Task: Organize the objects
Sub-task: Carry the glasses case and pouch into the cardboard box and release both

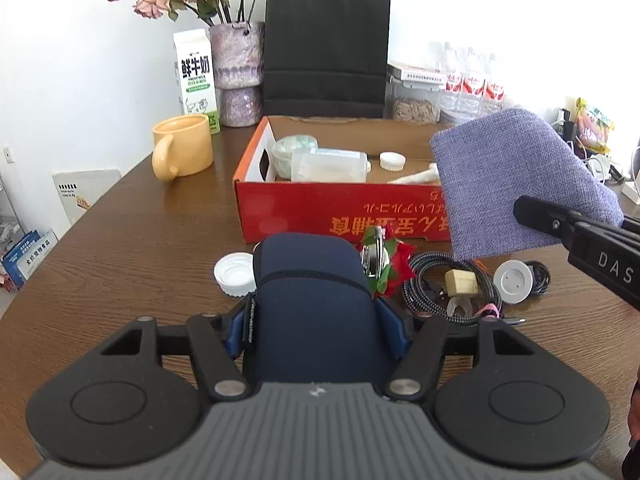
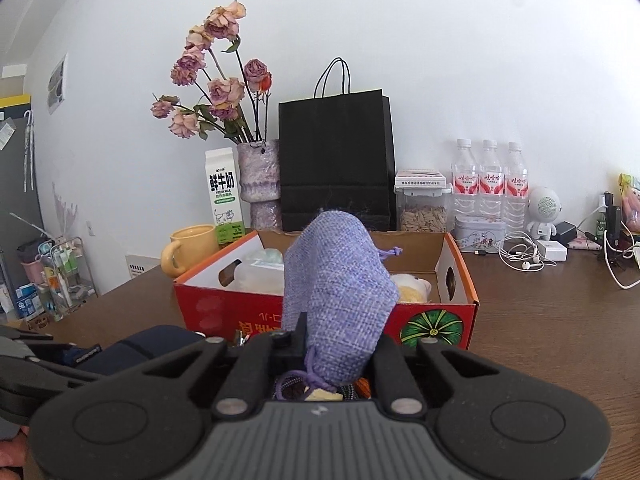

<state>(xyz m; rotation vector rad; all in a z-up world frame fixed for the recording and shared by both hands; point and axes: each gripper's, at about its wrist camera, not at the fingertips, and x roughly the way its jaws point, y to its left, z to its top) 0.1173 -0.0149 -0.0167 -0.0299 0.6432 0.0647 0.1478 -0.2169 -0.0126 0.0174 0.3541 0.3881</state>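
Inventory by count:

- Open red cardboard box (image 2: 432,326): one.
- Black paper bag (image 2: 336,160): one.
- Milk carton (image 2: 224,196): one.
- Yellow mug (image 1: 184,150): one.
- Vase (image 2: 262,184) of dried roses: one.
- Water bottles (image 2: 490,188): three, in a row.
- Clear lidded jar of seeds (image 2: 422,208): one.
- Small tin (image 2: 478,232): one.
- White round-headed figure (image 2: 544,208): one.
- Wired earphones (image 2: 520,258): one set.
- White screw caps: two, one on the table (image 1: 234,274) and one in the box (image 1: 392,160).
- Clear plastic bottle in the box (image 1: 330,164): one (lying down).
- Fabric pouches: two, one purple (image 1: 520,184) and one navy (image 1: 312,300).
- Braided cable (image 1: 424,280): one coil.
- Grey disc (image 1: 513,280): one.
- Tools: two.
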